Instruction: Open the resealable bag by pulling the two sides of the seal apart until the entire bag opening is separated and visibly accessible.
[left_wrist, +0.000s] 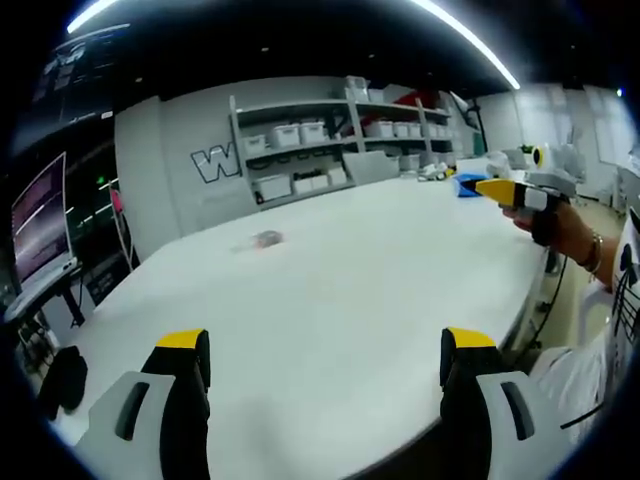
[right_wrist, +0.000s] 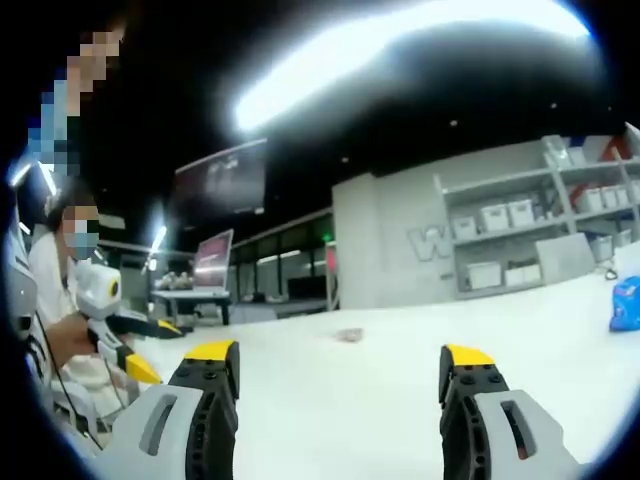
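Note:
A small clear resealable bag (left_wrist: 258, 240) lies flat on the white table (left_wrist: 340, 290), far ahead of my left gripper (left_wrist: 325, 350). That gripper's yellow-tipped jaws stand wide apart with nothing between them. In the right gripper view the same bag (right_wrist: 350, 335) is a small speck on the table (right_wrist: 330, 400), well beyond my right gripper (right_wrist: 338, 360), which is also open and holds nothing. A hand carries the right gripper (left_wrist: 520, 192) over the table's right side. The left gripper (right_wrist: 135, 350) comes in from the left, next to a person.
A blue packet (right_wrist: 625, 305) lies at the table's far right, also visible as a blue packet (left_wrist: 465, 185) near small items. Shelves with white bins (left_wrist: 300, 150) line the back wall. A monitor (left_wrist: 40, 225) stands off the table's left end.

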